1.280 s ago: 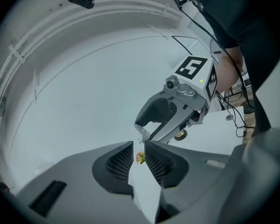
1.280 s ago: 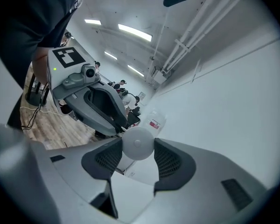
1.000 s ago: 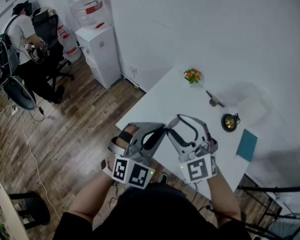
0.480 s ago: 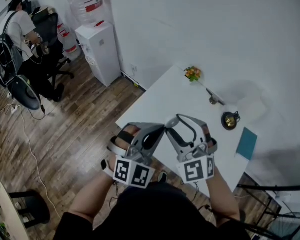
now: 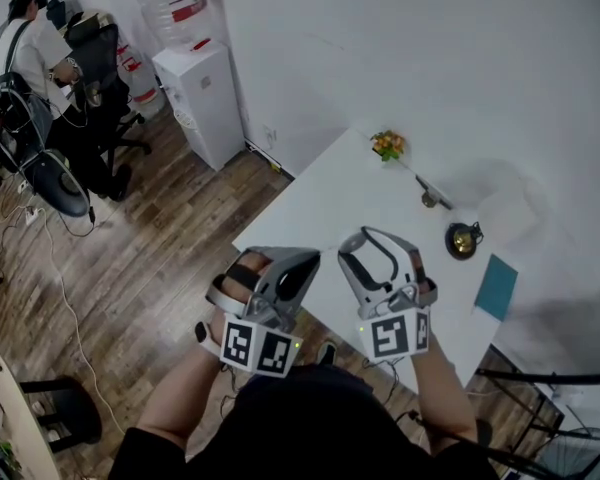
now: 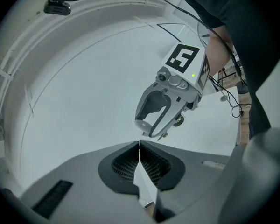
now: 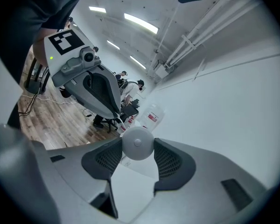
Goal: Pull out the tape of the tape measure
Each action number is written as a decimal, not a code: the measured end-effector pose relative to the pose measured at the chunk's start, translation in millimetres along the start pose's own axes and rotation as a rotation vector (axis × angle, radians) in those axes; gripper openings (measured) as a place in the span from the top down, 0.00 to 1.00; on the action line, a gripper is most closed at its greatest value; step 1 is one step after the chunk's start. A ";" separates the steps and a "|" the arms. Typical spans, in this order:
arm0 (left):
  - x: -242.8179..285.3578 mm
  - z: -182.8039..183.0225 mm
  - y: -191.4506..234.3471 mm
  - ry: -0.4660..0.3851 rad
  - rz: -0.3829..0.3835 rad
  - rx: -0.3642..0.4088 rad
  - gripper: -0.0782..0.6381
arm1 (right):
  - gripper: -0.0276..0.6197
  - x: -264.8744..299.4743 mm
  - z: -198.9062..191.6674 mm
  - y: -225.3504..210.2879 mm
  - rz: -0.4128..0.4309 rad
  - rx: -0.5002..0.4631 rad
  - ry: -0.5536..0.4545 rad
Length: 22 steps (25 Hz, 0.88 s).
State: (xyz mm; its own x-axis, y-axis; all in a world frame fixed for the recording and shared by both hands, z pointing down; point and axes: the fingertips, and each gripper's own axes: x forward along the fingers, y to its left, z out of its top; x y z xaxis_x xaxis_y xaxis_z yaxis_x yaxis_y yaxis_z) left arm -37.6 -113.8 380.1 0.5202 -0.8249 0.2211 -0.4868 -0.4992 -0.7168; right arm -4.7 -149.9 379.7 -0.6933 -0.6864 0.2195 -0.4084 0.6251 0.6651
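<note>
Tape measure (image 7: 137,143): a smooth, round, off-white disc with a small centre button. It is clamped across its width in the right gripper (image 7: 137,146), whose jaws stand wide and whose dark mesh-textured pads (image 7: 169,160) press on the rim from either side. It is held in the air over the near edge of a matt white table (image 5: 320,203). Left gripper (image 6: 139,146): jaws pressed together, gridded pads meeting on a hairline seam. A thin pale sliver shows in that seam, too slight to say whether it is tape. In the right gripper view its tips sit just beside the disc, at the upper left. Both gripper shells are grey moulded plastic. Farther along the table are an orange flower cluster (image 5: 386,146), a round brassy object (image 5: 463,240) and a flat teal rectangle (image 5: 496,288). The floor (image 5: 150,258) is brown wood plank.
</note>
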 end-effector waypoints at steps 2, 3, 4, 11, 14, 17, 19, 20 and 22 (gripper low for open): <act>-0.3 -1.5 -2.5 0.008 -0.006 0.035 0.88 | 0.62 1.0 -4.2 1.2 -0.001 0.001 0.002; -0.5 -2.6 -3.3 0.011 -0.008 0.048 0.88 | 0.62 1.5 -7.2 0.5 -0.006 0.004 0.005; -1.1 -4.1 -3.2 0.014 -0.008 0.054 0.88 | 0.62 1.6 -10.6 -1.9 -0.011 0.006 0.013; -14.4 -17.7 8.7 0.033 0.016 0.056 0.88 | 0.62 -7.2 -29.2 -27.2 -0.075 0.081 0.036; -17.3 -22.2 7.7 0.042 0.014 0.080 0.88 | 0.62 -10.2 -31.5 -31.3 -0.079 0.065 0.049; -20.1 -27.7 7.6 0.049 0.014 0.067 0.88 | 0.62 -12.0 -37.5 -35.4 -0.088 0.089 0.063; -23.4 -30.9 9.8 0.046 0.020 0.042 0.88 | 0.62 -13.5 -42.3 -38.4 -0.095 0.101 0.073; -25.5 -32.5 11.5 0.045 0.024 0.035 0.88 | 0.62 -14.4 -44.3 -39.9 -0.098 0.104 0.081; -29.3 -36.3 14.3 0.044 0.030 0.031 0.88 | 0.62 -16.0 -46.1 -42.9 -0.104 0.107 0.090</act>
State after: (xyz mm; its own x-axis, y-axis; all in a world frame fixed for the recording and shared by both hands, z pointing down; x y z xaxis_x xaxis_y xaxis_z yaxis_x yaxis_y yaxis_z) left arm -85.3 -106.4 387.4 0.4742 -0.8504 0.2280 -0.4789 -0.4664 -0.7437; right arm 51.3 -182.9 380.6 -0.5896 -0.7772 0.2199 -0.5395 0.5815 0.6090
